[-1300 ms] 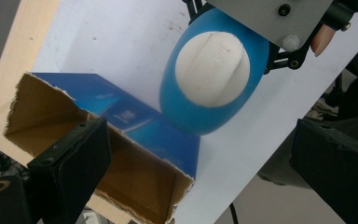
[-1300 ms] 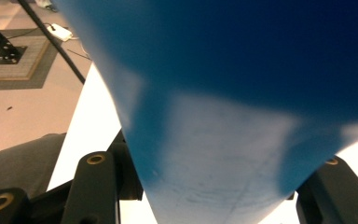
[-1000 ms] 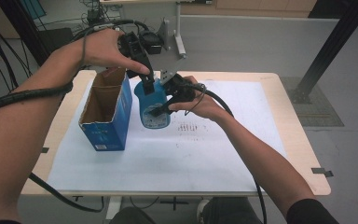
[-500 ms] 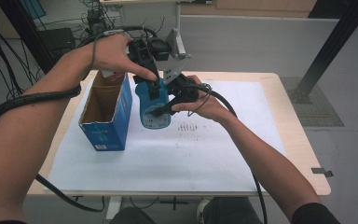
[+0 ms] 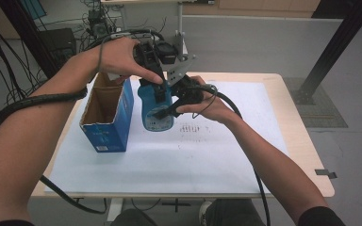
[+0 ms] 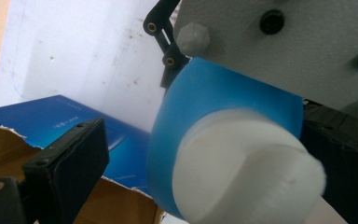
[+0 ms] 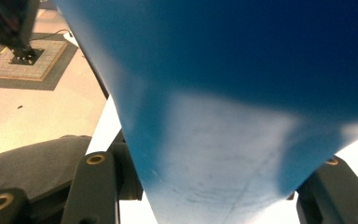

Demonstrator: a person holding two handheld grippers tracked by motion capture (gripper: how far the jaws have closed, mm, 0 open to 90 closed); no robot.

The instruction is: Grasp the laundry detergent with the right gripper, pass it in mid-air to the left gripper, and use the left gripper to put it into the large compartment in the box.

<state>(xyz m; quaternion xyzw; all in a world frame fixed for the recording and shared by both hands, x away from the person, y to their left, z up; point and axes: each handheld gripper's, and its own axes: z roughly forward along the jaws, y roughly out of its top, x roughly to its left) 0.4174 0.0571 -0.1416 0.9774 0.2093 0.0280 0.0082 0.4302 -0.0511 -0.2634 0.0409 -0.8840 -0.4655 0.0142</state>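
A blue bottle with a white cap is held upright just above the paper, right beside an open blue cardboard box. My right gripper is shut on the bottle's body, one jaw on each side of the blue wall. My left gripper comes down over the bottle's top. It stands open around the cap, with its left pad clear of the cap. The grey plate of the right gripper lies just behind the bottle.
White paper covers most of the wooden table. The box's open top shows a brown inside. Cables trail off the table's left and front edges. A black post stands on the floor at the back right.
Both hands have shifted a little to the right and nearer with the bottle. The left gripper has come lower over the cap. The right gripper's hold on the bottle is unchanged.
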